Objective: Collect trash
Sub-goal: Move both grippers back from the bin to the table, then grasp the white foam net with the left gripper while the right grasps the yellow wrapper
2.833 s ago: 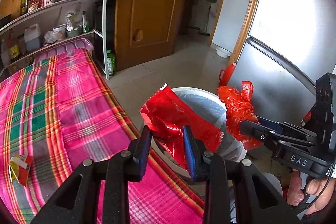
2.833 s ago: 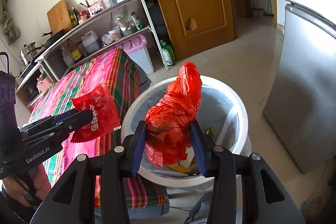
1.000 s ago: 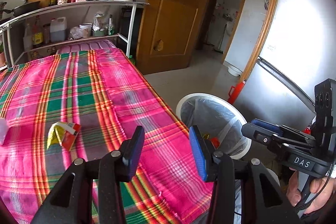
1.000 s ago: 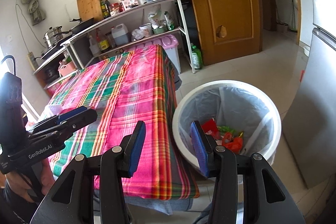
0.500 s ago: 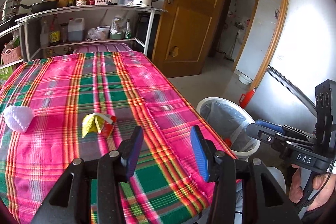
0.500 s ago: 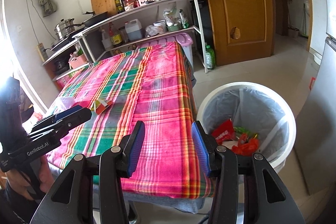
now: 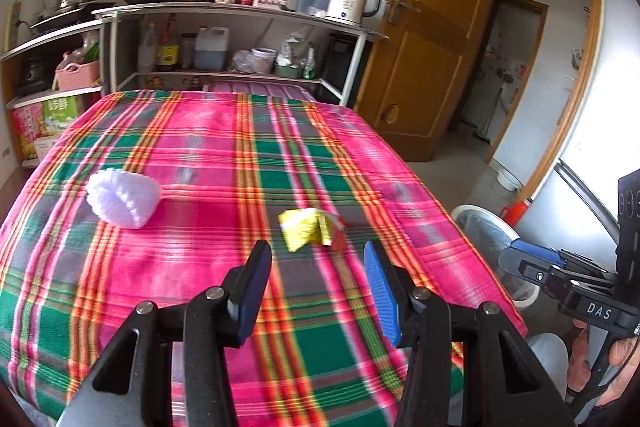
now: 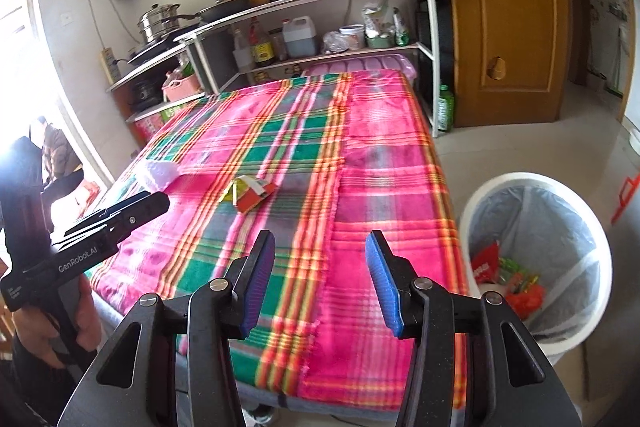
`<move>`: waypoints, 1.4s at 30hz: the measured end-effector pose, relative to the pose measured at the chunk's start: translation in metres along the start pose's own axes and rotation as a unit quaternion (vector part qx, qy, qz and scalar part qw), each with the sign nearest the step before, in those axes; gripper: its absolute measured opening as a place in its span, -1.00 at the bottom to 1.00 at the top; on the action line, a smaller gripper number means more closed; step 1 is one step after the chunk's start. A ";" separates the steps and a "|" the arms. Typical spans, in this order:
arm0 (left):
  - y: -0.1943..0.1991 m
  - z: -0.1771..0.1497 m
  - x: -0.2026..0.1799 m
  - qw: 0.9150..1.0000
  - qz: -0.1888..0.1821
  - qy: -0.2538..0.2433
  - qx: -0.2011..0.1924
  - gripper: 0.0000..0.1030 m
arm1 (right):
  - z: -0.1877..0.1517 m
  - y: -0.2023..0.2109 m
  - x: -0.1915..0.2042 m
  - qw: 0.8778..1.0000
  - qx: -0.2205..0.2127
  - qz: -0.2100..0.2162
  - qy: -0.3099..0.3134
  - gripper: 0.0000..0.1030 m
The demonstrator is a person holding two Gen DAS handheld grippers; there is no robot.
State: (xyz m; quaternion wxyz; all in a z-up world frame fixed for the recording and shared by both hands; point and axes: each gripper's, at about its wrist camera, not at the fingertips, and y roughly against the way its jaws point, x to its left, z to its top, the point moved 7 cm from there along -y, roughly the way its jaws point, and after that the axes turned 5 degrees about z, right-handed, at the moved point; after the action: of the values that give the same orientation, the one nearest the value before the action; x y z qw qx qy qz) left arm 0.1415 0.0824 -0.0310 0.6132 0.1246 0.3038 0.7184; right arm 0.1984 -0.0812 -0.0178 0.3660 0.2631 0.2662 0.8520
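left tool (image 7: 316, 279): apart, nothing between the pads; its jaws have just been opening.
right tool (image 8: 320, 275): apart as well, empty.
carton (image 7: 310, 233): a crumpled yellow and red piece on the tabletop (image 7: 200, 155), lying just above my left tool's gap, a little left of centre in the left view.
carton from the right: in the right view it sits at mid-frame, well above and left of the right tool's gap, so I judge my left tool the nearer one.
long axis: it runs roughly across the left frame, slightly down to the right; I think my pads would close along it unless I roll the wrist.
white wad (image 7: 122, 201): on the cloth at the left of the left view, farther off.
bin (image 8: 536, 251): lower right of the right view, beside the tabletop, trash already inside.
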 end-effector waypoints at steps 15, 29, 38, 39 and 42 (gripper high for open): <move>-0.005 0.013 0.100 0.995 0.077 0.062 -0.011 0.18 | 0.012 -0.076 0.044 0.998 0.049 0.037 0.033 -0.05; -0.040 0.020 0.143 0.991 0.105 0.086 0.011 0.31 | 0.026 -0.129 0.052 0.996 0.074 0.042 0.040 0.15; -0.057 0.028 0.154 0.989 0.106 0.102 0.031 0.32 | 0.031 -0.157 0.056 0.994 0.087 0.044 0.046 0.15; -0.058 0.028 0.155 0.989 0.106 0.102 0.033 0.32 | 0.031 -0.160 0.056 0.994 0.091 0.044 0.046 0.15; -0.066 0.027 0.156 0.988 0.107 0.104 0.047 0.32 | 0.031 -0.165 0.056 0.993 0.096 0.042 0.048 0.16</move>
State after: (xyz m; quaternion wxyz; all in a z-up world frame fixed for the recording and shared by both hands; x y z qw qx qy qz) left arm 0.1759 0.2440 -0.0788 0.4916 0.1098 0.3846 0.7736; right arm 0.2645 0.0665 -0.0881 0.2897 0.2669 0.3531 0.8486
